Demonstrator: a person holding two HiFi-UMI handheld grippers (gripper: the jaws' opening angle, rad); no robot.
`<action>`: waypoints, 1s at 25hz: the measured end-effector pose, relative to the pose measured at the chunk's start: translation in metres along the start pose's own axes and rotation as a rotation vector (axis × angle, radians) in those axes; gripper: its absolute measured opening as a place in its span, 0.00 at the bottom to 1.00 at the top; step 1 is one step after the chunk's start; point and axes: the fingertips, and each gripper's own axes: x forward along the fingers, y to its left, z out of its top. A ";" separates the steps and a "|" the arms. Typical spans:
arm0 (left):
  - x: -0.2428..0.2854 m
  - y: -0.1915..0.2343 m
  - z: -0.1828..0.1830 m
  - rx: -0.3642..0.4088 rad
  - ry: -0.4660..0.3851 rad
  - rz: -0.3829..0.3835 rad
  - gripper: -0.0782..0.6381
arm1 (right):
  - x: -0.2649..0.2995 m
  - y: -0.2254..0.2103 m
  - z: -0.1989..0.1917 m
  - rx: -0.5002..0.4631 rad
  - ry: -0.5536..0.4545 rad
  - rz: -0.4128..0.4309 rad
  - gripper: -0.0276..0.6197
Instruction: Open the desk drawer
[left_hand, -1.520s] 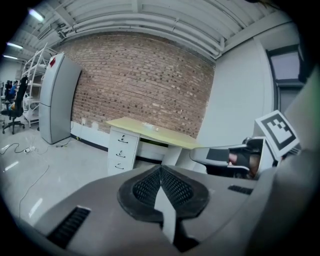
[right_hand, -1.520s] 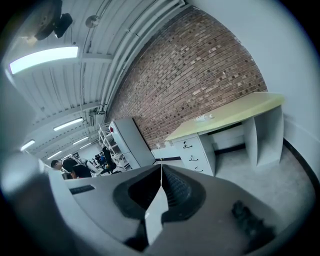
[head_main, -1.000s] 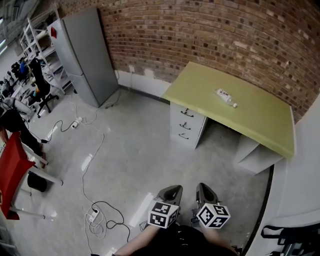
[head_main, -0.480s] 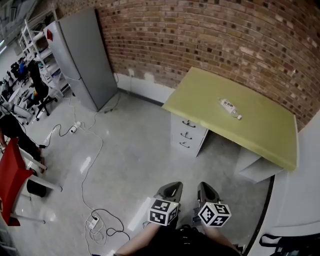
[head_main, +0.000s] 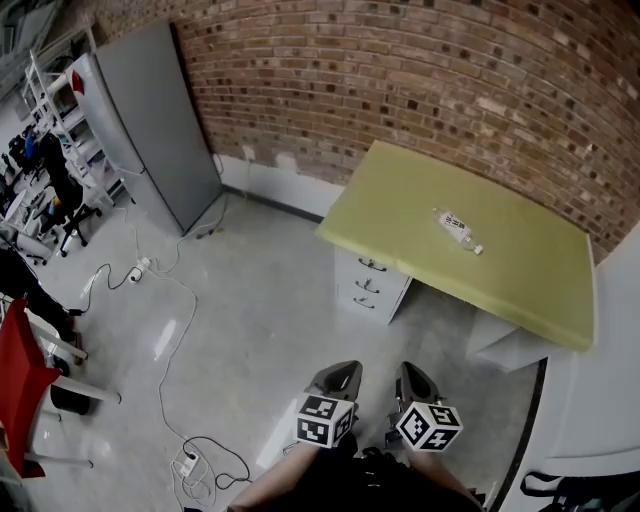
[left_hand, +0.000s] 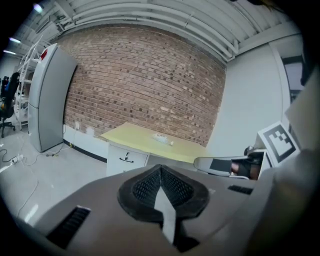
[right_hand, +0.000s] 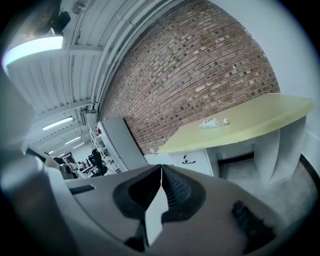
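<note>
Bright, even ceiling light, glare on floor, strong fisheye distortion, dark corners.

The yellow desk top is overhanging the drawer unit and covering all but its front, where the handles are showing only as tiny dark marks. The bottle lying on the desk top is carrying a label too small to read. The red chair is running off the left edge, and the person's arms are being cut off by the bottom edge. In the left gripper view, the left gripper is blocking the lower part of the drawer unit with its own body.
</note>
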 end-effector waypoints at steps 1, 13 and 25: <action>0.005 0.004 0.003 0.004 0.002 -0.009 0.12 | 0.006 -0.001 0.003 0.001 -0.004 -0.004 0.06; 0.058 0.057 0.041 0.036 0.013 -0.048 0.12 | 0.082 -0.008 0.031 0.001 -0.027 -0.026 0.06; 0.089 0.076 0.060 0.080 0.030 -0.065 0.12 | 0.111 -0.016 0.058 -0.149 -0.030 0.003 0.06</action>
